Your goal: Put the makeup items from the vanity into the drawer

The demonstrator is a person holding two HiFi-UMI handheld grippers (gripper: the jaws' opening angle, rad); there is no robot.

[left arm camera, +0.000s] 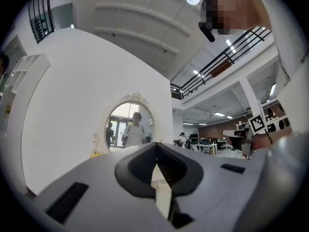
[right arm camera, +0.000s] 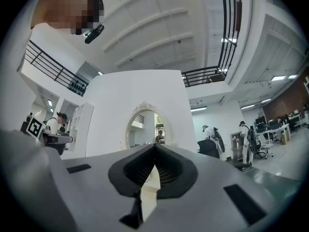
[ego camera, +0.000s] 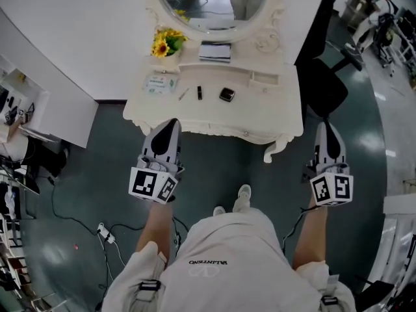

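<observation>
While we are standing just in front of the vanity (ego camera: 195, 119), its drawer is facing away from the head camera, and we are not making out its front from above. The oval mirror (ego camera: 211, 5) at the vanity's back is being cut off by the top of the head view.

The makeup items are lying on the vanity's top: a black compact (ego camera: 226, 95), a small dark tube (ego camera: 199, 92) and a thin stick (ego camera: 184, 94), all too small to identify further, with a pale packet (ego camera: 160, 83) towards the vanity's left end and yellow flowers (ego camera: 166, 43) at its back left corner.

We are holding the left gripper (ego camera: 170, 123) at the vanity's front edge and the right gripper (ego camera: 325, 127) just off its right corner. Both gripper views are looking upward, so the gripper bodies are hiding the vanity's top. Those views are showing what the head view is not: the jaws of each gripper are pressed together with nothing between them.
</observation>
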